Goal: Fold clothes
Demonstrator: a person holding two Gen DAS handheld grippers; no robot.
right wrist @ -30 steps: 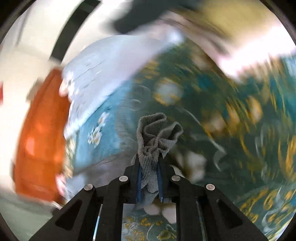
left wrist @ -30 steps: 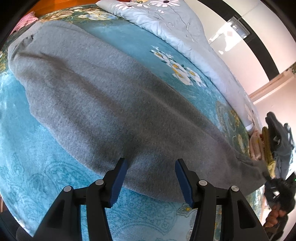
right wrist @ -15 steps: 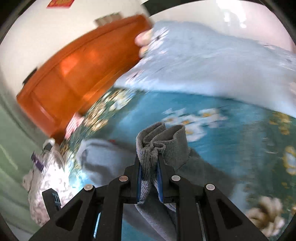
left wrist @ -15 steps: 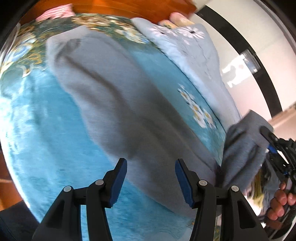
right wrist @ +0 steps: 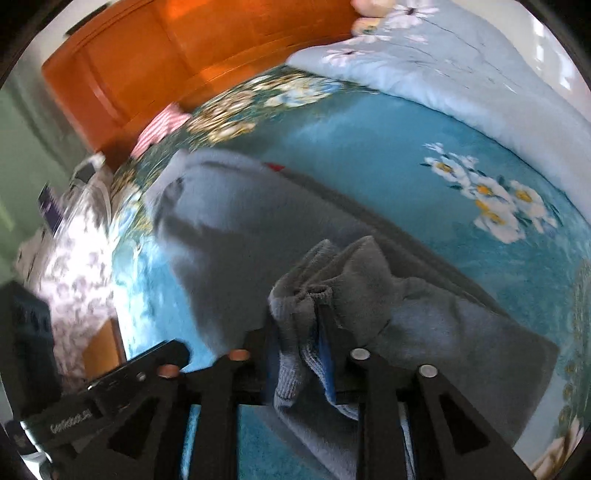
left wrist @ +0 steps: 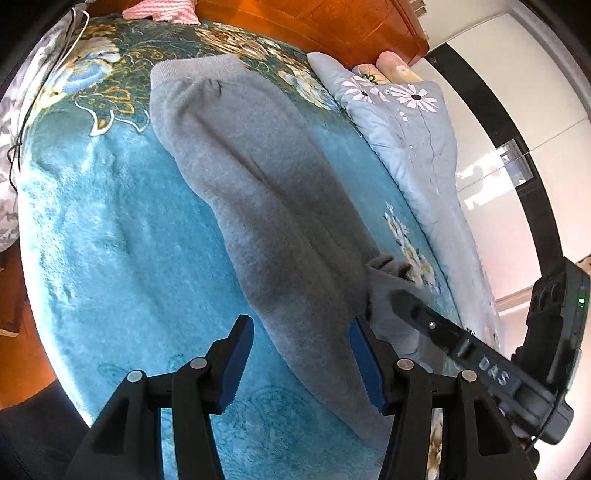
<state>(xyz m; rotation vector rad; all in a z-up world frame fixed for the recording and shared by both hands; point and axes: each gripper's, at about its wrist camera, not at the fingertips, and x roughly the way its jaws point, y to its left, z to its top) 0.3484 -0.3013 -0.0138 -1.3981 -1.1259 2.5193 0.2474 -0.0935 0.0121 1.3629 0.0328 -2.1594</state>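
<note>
Grey fleece trousers (left wrist: 258, 192) lie stretched out on the teal blanket (left wrist: 110, 229), waistband toward the headboard. My left gripper (left wrist: 301, 363) is open and empty, hovering over the near part of the trousers. My right gripper (right wrist: 299, 350) is shut on the bunched cuff end of the trousers (right wrist: 332, 273) and holds it lifted and doubled back over the lying part (right wrist: 236, 214). The right gripper also shows in the left wrist view (left wrist: 391, 295), just right of my left fingers, with the cuff bunched on it.
An orange wooden headboard (left wrist: 332, 22) stands at the far end. A light blue flowered quilt (left wrist: 417, 136) lies along the right side. A pink knit item (left wrist: 159, 9) sits by the headboard. A patterned grey cloth (right wrist: 74, 258) hangs at the bed's left edge.
My right gripper has carried the trouser cuff from the foot end up over the trousers toward the waistband. The left gripper stayed open and swung its view toward the headboard.
</note>
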